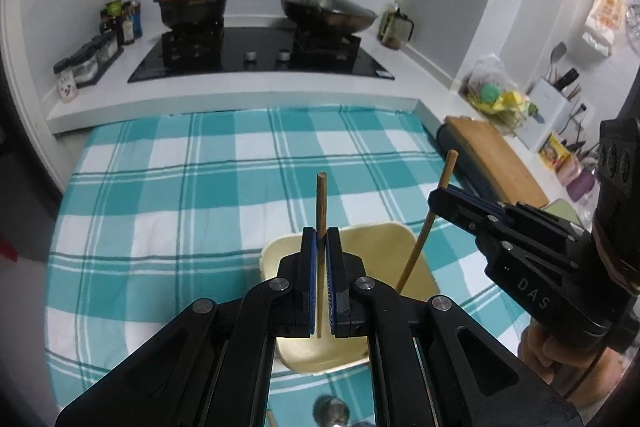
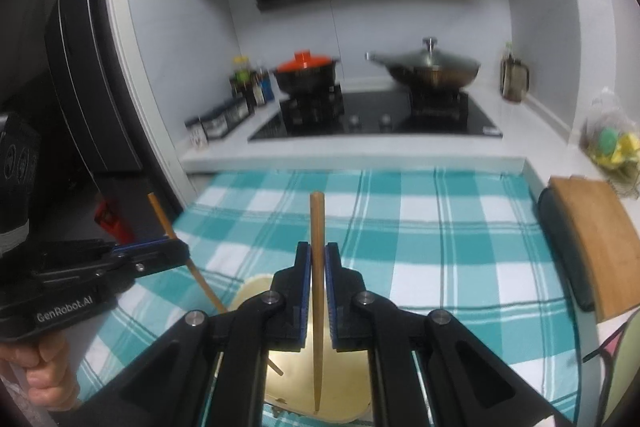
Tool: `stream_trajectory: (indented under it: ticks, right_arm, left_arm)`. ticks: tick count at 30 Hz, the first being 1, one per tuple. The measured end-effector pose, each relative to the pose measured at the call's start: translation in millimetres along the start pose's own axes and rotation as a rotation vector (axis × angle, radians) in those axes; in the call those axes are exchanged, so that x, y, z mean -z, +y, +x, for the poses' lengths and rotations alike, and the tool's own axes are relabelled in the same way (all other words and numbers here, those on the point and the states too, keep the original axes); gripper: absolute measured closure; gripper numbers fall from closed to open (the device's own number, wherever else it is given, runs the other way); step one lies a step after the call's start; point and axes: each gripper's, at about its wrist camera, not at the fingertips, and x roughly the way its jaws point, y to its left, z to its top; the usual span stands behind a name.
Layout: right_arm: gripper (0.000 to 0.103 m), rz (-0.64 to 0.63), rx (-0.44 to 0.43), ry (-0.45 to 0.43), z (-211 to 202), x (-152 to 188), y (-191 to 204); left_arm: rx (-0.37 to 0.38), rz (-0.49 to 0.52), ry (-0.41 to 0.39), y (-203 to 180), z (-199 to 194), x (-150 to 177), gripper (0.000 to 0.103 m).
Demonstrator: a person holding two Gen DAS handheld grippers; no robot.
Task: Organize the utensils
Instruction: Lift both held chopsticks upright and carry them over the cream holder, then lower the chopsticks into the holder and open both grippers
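Two chopsticks held upright over a cream holder, one in each pair of tongs.

The dark chopstick (image 1: 320,203) is clamped between the pads of the left tongs (image 1: 320,239), its lower tip inside the cream holder (image 1: 384,239). The light chopstick (image 2: 317,267) is clamped in the right tongs (image 2: 318,255), tip also down in the holder. The holder stands on a teal checked cloth (image 1: 180,195) covering the counter (image 1: 240,95). Beyond lie a black hob (image 1: 260,55), an orange-lidded pot (image 1: 194,5) and a lidded wok (image 1: 328,11); a wooden cutting board (image 2: 592,239) lies at the right.

The right claw (image 1: 444,201) reads "DAS"; the left claw (image 2: 176,251) "GenRobot.AI".
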Motion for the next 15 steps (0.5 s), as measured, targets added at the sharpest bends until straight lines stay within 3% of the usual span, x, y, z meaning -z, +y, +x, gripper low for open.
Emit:
stream_trajectory:
  ticks: [6, 8, 9, 10, 12, 15]
  right_arm:
    - [0.093, 0.033, 0.003, 0.098, 44.3, 17.4, -15.0]
    - [0.093, 0.045, 0.011, 0.109, 50.5, 19.0, -17.4]
    - [0.087, 0.047, 0.015, 0.111, 51.5, 19.1, -18.2]
    - [0.073, 0.051, 0.022, 0.106, 50.4, 18.6, -18.9]
    - [0.06, 0.058, 0.037, 0.078, 42.5, 16.7, -19.2]
    - [0.06, 0.05, 0.048, 0.044, 22.2, 15.3, -18.6]
  left_arm:
    - [-0.038, -0.012, 0.05, 0.9, 32.4, 5.5, 0.096]
    - [-0.04, -0.024, 0.047, 2.4, 33.9, 4.7, 0.072]
    - [-0.05, -0.026, 0.036, 3.1, 31.3, 5.6, 0.066]
    - [-0.061, -0.025, 0.019, 3.3, 26.4, 6.9, 0.058]
    - [-0.07, -0.011, -0.007, 3.2, 14.6, 10.0, 0.053]
    - [-0.083, 0.023, -0.061, 1.9, -11.8, 22.2, 0.031]
